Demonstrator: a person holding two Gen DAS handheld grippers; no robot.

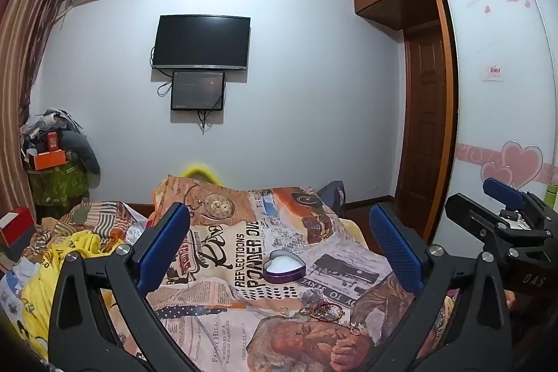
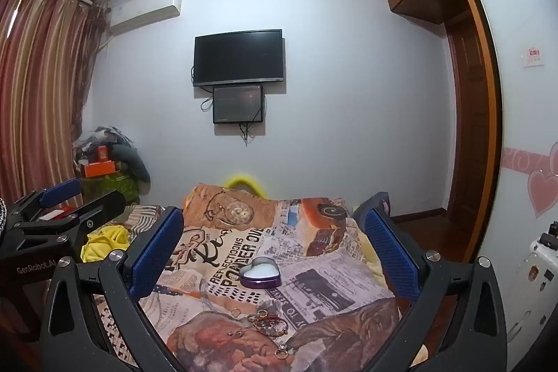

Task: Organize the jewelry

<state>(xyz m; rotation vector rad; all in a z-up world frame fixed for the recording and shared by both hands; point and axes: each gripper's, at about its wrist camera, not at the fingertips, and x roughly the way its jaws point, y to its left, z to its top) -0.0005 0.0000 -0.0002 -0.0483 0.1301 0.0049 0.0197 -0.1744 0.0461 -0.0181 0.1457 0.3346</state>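
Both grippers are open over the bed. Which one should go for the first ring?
Right, probably. The jewelry lies almost centered between the right gripper and its fingers, just before the heart tin. In the left wrist view the jewelry sits right of center for the left gripper, so it would have to shift sideways.

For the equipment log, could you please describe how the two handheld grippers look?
Both match: the left gripper and right gripper have black angular frames with silver screws and ribbed blue finger pads. White lettering marks their bodies; the left one's reads GenRobot.AI.
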